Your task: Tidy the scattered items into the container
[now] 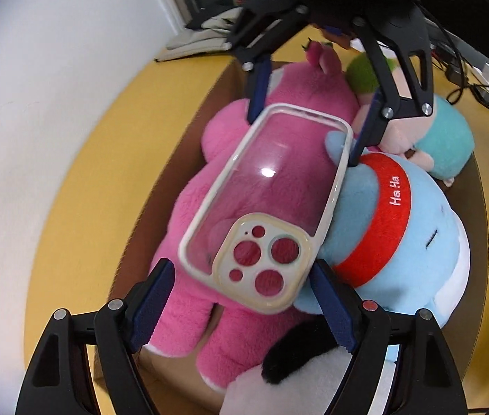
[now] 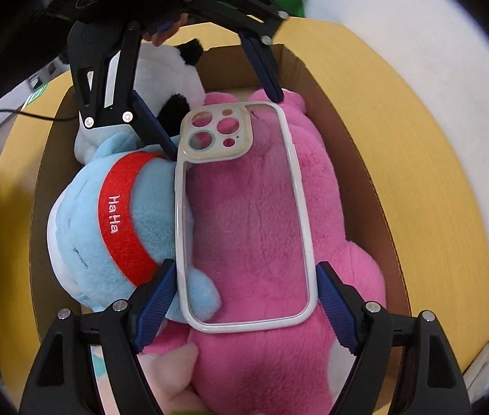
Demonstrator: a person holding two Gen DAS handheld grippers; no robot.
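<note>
Both my grippers, left (image 1: 241, 302) and right (image 2: 246, 302), stand spread at opposite ends of the clear phone case (image 2: 244, 214), neither clamping it. It lies on the pink plush (image 2: 261, 242) and blue plush (image 2: 106, 221) in the cardboard box (image 2: 358, 159).

Pinks, blues and brown on yellow

Clear phone case (image 1: 265, 204) with cream rim; pink plush (image 2: 261, 214); pale blue plush (image 1: 400, 242) with red band lettered "Ha Ha" in white; black-and-white panda plush (image 2: 171, 83), upper left; brown cardboard box (image 2: 358, 159); yellow table (image 2: 427, 173).
</note>
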